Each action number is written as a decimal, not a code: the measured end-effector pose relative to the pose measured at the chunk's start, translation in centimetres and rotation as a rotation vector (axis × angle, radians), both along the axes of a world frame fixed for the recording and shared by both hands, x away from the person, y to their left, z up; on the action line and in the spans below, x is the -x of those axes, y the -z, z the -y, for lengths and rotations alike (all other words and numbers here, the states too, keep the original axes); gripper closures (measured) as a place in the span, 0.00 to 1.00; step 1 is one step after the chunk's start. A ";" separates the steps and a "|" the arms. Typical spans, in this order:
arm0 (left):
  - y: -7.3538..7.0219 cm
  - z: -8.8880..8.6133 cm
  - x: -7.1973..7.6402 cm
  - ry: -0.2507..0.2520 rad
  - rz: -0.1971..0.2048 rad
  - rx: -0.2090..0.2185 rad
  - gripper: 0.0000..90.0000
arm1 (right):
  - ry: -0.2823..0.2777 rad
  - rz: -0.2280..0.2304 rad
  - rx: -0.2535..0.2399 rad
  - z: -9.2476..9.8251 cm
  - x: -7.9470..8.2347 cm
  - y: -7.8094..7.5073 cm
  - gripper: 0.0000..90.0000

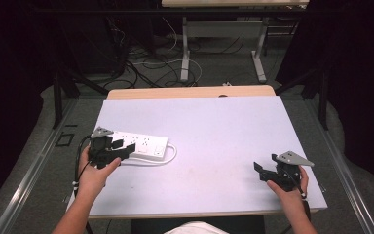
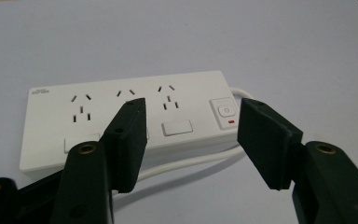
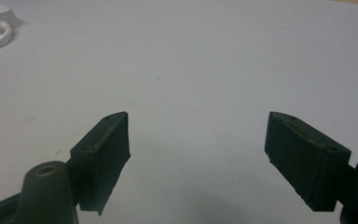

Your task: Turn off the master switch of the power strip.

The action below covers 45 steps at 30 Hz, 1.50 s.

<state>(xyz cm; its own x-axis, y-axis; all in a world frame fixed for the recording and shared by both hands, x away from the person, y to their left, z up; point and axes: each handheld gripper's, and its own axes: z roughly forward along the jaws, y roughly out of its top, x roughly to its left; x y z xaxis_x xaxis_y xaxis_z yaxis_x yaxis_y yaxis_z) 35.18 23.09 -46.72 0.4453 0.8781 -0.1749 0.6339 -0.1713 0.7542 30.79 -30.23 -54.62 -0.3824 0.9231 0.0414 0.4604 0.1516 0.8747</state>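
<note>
White power strip (image 2: 126, 123) on table (image 1: 224, 131), left gripper (image 2: 191, 135) spread (perhaps touching it), right gripper (image 3: 198, 154) spread, well apart.

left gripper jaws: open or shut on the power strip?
Open. In the left gripper view the left gripper jaws stand wide apart in front of the power strip, with nothing between them.

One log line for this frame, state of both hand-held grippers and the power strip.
left hand-held gripper: open, at power strip, no grasp | right hand-held gripper: open, above bare table | strip: flat, cord looped alongside
</note>
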 end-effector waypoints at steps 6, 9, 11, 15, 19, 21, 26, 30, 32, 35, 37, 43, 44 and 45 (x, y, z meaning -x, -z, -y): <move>-0.2 1.0 -0.3 0.026 -0.016 -0.014 0.54 | -0.003 -0.002 -0.001 0.0 0.0 0.0 0.24; -0.3 1.4 -0.5 0.043 -0.019 -0.028 0.57 | -0.003 -0.002 -0.001 0.0 0.0 0.0 0.24; -0.3 1.7 -0.7 0.046 -0.028 -0.031 0.59 | -0.003 -0.002 0.000 0.0 0.0 0.0 0.24; -0.4 2.3 -1.0 0.063 -0.041 -0.041 0.63 | 0.000 0.005 0.004 0.0 -0.1 0.1 0.24; -0.4 3.0 -1.2 0.073 -0.057 -0.037 0.68 | -0.003 0.006 0.004 0.0 0.0 0.1 0.24; -0.4 3.4 -1.4 0.082 -0.059 -0.042 0.71 | -0.003 0.005 0.002 0.0 0.0 0.1 0.24; -0.4 4.3 -1.8 0.086 -0.099 -0.029 0.77 | -0.009 0.002 0.003 -0.1 -0.1 0.1 0.24; -0.3 4.8 -2.1 0.093 -0.122 -0.036 0.81 | -0.009 -0.005 0.006 0.0 0.0 0.1 0.24; -0.2 5.1 -2.2 0.085 -0.132 -0.029 0.82 | -0.003 -0.010 0.007 0.0 0.0 0.1 0.24; -0.1 5.4 -2.4 0.070 -0.150 -0.019 0.84 | -0.005 -0.004 0.000 0.0 0.0 0.1 0.24; 0.0 5.6 -2.5 0.066 -0.170 -0.006 0.86 | -0.008 -0.012 -0.004 -0.1 0.0 0.1 0.24; 0.3 6.3 -3.1 0.055 -0.197 -0.018 0.92 | -0.013 -0.009 0.003 0.0 -0.1 0.1 0.24; 0.3 6.4 -3.2 0.055 -0.203 -0.024 0.93 | -0.016 -0.008 0.002 0.0 -0.1 0.1 0.24; 0.5 6.6 -3.3 0.047 -0.199 -0.022 0.94 | -0.009 -0.001 0.002 0.0 -0.1 0.2 0.24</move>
<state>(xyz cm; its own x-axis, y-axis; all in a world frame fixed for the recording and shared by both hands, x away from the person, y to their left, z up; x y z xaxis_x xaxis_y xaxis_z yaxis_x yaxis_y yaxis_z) 38.46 16.50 -47.17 0.4448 0.8616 -0.2444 0.7610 -0.2197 0.6104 30.92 -30.20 -54.81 -0.3910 0.9195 0.0402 0.4596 0.1572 0.8741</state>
